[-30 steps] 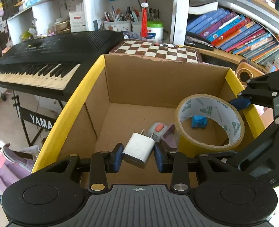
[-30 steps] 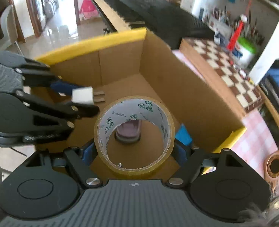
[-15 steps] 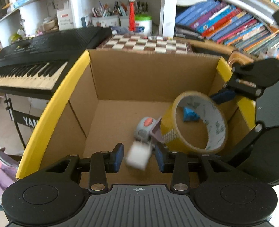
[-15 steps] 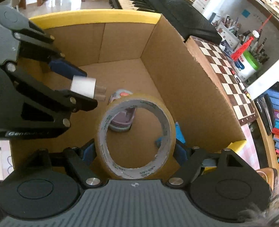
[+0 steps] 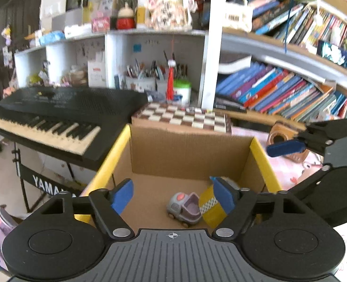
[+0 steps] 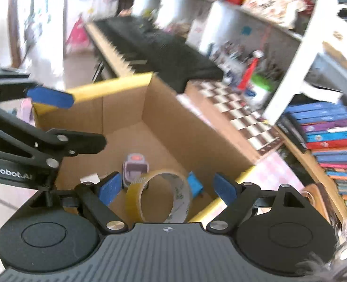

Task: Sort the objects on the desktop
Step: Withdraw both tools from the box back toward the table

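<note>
My left tool (image 5: 171,193) hung tilted down over the open brown cardboard box with yellow-taped rims (image 5: 187,151), its blue-padded jaws opening with nothing between them. Below it, on the box floor, stood a small grey and lilac toy car with a red button (image 5: 185,208), touching the roll of yellowish packing tape (image 6: 158,196). A small white plug adapter (image 6: 89,178) lay near the car. My right tool (image 6: 166,188) also pointed down into the box, its jaws opening, released from the tape roll, which stood on edge below them beside a small blue block (image 6: 195,183).
</note>
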{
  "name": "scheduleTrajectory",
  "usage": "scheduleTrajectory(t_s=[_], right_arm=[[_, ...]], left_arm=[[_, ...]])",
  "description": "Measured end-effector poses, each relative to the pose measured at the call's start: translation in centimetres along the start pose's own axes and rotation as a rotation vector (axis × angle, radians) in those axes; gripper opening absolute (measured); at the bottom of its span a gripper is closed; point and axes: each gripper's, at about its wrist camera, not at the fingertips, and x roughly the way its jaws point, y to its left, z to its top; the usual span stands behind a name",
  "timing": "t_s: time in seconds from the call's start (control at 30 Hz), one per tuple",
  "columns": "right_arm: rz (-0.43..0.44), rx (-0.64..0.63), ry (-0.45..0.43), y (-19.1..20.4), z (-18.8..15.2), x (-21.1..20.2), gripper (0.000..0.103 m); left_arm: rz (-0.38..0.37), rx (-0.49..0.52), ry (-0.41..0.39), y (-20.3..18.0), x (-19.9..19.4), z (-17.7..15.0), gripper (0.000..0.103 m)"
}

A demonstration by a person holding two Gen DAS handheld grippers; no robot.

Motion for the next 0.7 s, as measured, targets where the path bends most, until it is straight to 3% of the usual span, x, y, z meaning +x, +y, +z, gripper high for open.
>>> scheduleTrajectory(t_s=[0.27,0.7], right_arm=[[-0.123,0.134,-0.115,0.9,-1.8,-5.9,0.085],[-0.302,0.397,-0.243,4.6,-6.6,-15.1,0.085]], left_arm=[[-0.005,0.057,-0.111,-0.3,-4.9,-0.3,0.086],[-0.059,0.026,-0.185,0.2,-12.2,-2.7,0.091]])
